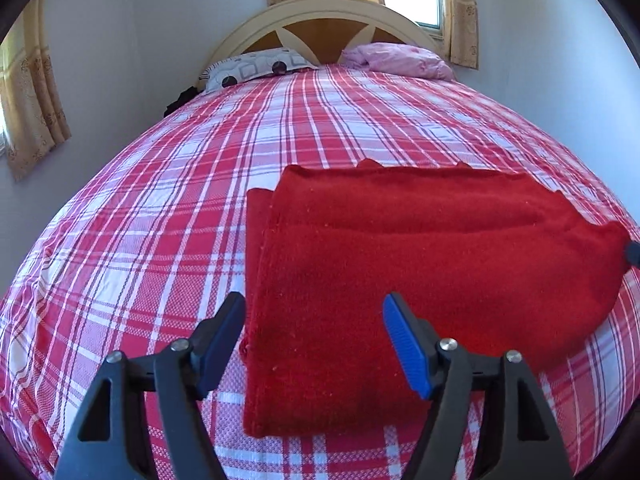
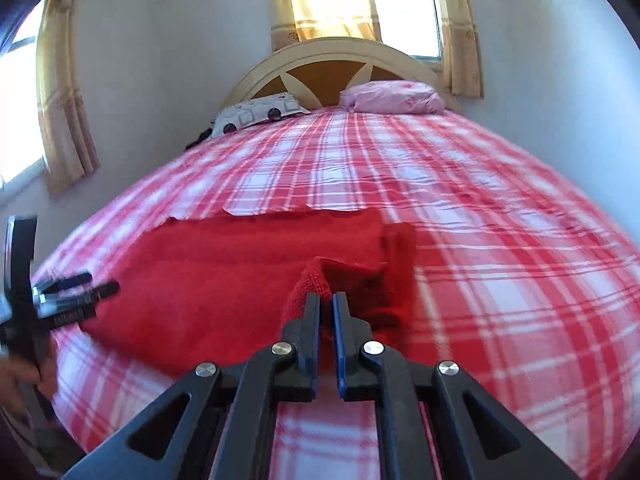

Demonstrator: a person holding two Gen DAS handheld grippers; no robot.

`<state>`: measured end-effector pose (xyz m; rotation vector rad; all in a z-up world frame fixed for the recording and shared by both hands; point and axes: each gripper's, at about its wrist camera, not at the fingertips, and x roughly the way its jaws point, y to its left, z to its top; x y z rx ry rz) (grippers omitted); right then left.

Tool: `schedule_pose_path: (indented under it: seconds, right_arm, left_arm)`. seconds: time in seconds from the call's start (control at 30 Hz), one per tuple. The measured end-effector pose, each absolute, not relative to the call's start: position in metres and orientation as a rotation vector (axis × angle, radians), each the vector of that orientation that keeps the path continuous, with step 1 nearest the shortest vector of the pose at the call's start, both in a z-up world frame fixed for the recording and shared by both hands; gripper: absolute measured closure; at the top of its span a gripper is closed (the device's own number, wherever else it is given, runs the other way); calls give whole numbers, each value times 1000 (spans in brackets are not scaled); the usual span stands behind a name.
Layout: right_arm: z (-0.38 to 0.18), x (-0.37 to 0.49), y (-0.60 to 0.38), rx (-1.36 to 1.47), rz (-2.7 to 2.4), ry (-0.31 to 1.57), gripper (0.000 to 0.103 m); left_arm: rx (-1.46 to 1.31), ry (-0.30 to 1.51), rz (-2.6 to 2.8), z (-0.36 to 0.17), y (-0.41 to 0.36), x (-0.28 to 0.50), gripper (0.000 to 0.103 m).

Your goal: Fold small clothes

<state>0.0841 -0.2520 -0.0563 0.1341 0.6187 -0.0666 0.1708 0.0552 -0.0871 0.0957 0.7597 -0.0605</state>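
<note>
You have a bed [image 1: 200,184] filling most of each frame, covered with a red-and-white checked sheet [image 1: 132,248]. A folded red cloth [image 1: 400,264] lies on it at lower centre of the left view. At the top of the frame, against the headboard [image 1: 320,20], sit a patterned pillow [image 1: 256,66] on the left and a pink pillow [image 1: 400,60] on the right.

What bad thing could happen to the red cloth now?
1. The right gripper pinches only a small bit of the red cloth's edge, so the cloth might slip out when lifted.
2. The left gripper is open and holds nothing, so pulling from one side could drag the folded layers apart.
3. The cloth could also rumple the plaid bedsheet under it.
</note>
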Motion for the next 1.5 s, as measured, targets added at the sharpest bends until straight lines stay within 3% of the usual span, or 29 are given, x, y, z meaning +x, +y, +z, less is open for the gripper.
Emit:
schedule_pose_path:
  seconds: [0.57,0.93,1.33,1.5]
  right_arm:
    - [-19,80,-267,94,-177,506,97]
    - [-99,157,-256,170,-89,774,97]
    - [-108,149,-260,190,-65,738,97]
    - [-108,148,-264,213,-54,734,97]
  left_arm:
    - [114,826,-17,-109,50,184,28]
    - [20,823,6,-102,77,174,21]
    - [-361,860,-82,-121,108,170,19]
    - [-423,854,-115,-123,107,163,24]
